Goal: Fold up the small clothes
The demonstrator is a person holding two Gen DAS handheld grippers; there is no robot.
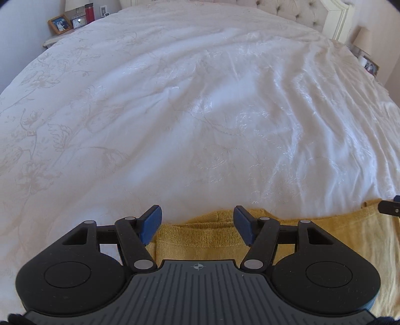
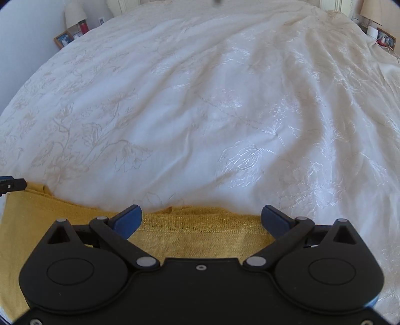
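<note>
Lying spread across a wide bed, white bedspread embroidered with pale flowers, creasing toward the right side. Resting flat on its near edge, mustard-yellow knitted garment, ribbed band running along the far side.

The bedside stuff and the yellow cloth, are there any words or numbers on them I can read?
No words or numbers can be read.
Small white clock on the nightstand: face too blurred.
Wooden-framed photo: no text visible.
Red cylindrical bottle: label too small.
Mustard-yellow knitted garment: no label showing.
</note>
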